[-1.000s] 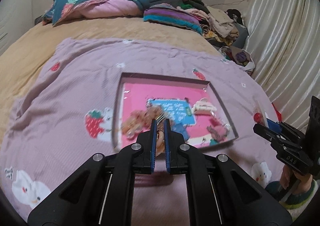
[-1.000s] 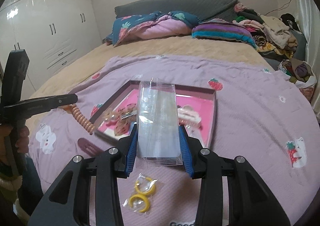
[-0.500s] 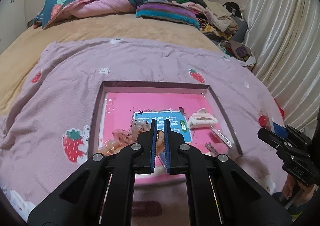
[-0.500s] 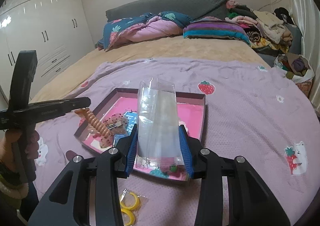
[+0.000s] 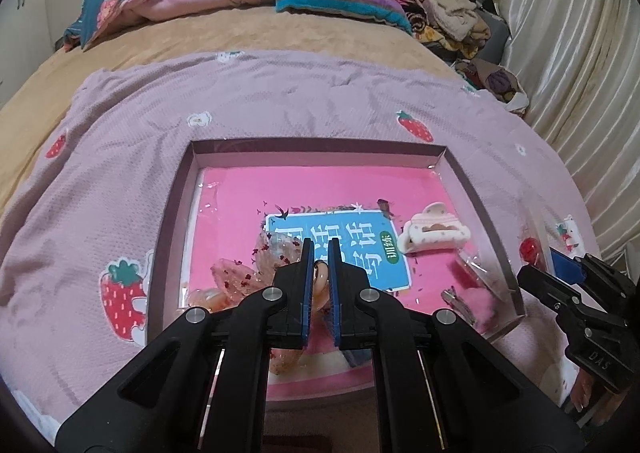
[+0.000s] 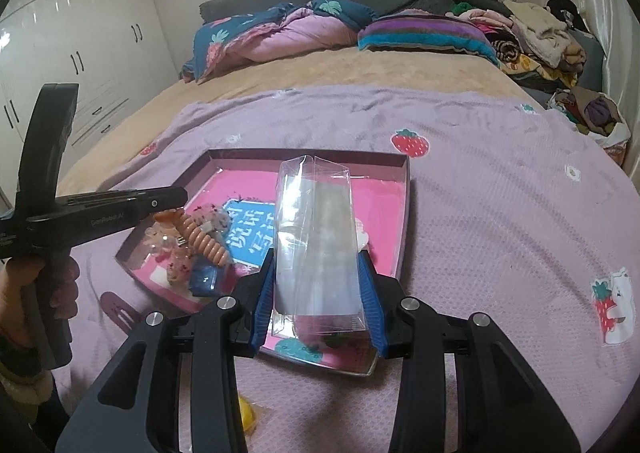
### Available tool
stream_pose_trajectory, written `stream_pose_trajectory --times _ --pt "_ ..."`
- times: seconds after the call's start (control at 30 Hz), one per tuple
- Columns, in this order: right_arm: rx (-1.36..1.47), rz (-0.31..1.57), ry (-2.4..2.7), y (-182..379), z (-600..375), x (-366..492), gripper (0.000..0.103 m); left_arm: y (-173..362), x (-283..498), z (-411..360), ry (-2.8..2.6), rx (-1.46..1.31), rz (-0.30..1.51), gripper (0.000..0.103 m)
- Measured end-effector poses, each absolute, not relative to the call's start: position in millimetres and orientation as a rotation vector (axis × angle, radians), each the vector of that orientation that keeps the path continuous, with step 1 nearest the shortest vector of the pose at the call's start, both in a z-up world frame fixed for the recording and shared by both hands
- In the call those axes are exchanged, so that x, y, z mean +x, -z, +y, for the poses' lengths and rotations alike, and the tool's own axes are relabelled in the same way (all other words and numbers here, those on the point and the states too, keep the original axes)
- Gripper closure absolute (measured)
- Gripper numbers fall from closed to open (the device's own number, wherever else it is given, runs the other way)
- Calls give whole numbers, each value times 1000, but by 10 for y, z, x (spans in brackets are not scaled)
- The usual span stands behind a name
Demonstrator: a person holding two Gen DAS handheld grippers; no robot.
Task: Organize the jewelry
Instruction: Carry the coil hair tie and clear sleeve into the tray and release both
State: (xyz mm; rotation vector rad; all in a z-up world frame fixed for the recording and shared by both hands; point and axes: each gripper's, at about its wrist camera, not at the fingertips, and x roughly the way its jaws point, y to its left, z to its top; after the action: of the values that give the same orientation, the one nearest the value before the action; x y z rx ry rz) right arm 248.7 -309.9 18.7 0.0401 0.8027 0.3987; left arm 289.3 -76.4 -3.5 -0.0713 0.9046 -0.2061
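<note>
My left gripper (image 5: 320,249) is shut on a peach spiral hair tie (image 5: 320,280). In the right wrist view the hair tie (image 6: 200,241) dangles from the left gripper (image 6: 178,200) over the left part of a pink-lined tray (image 6: 308,153). My right gripper (image 6: 316,267) is shut on an upright clear plastic bag (image 6: 316,237) above the tray's near edge. On the tray (image 5: 320,144) lie a blue card (image 5: 340,249), glittery pink clips (image 5: 276,253) and a white claw clip (image 5: 434,233). The right gripper (image 5: 560,285) shows at the right edge of the left wrist view.
The tray rests on a lilac strawberry-print blanket (image 6: 500,213) spread over a bed. A maroon snap clip (image 6: 116,305) lies left of the tray, and yellow hoops (image 6: 246,413) lie under my right gripper. Bedding (image 5: 180,1) and piled clothes (image 5: 440,13) fill the far end.
Both grippers have moved forward and lower toward the tray. The hair tie now hangs over the tray's left part, and the clear bag stands over its near edge.
</note>
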Motion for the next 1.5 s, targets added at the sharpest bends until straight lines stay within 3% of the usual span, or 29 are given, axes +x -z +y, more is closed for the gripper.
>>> stream_pose_trajectory --times 0.7,1.23,1.4,1.5 --pt "-19 861 -387 131 -2920 2646 65 177 2914 -713 173 -57 923 101" --pt "-5 872 -422 124 -2917 2573 59 124 2826 -588 145 -73 926 82" --pt "11 846 -421 22 -2960 2498 49 29 2734 -542 136 -78 909 72" --pt "19 817 -412 -92 -3002 2404 39 -77 2658 -504 134 -87 888 59"
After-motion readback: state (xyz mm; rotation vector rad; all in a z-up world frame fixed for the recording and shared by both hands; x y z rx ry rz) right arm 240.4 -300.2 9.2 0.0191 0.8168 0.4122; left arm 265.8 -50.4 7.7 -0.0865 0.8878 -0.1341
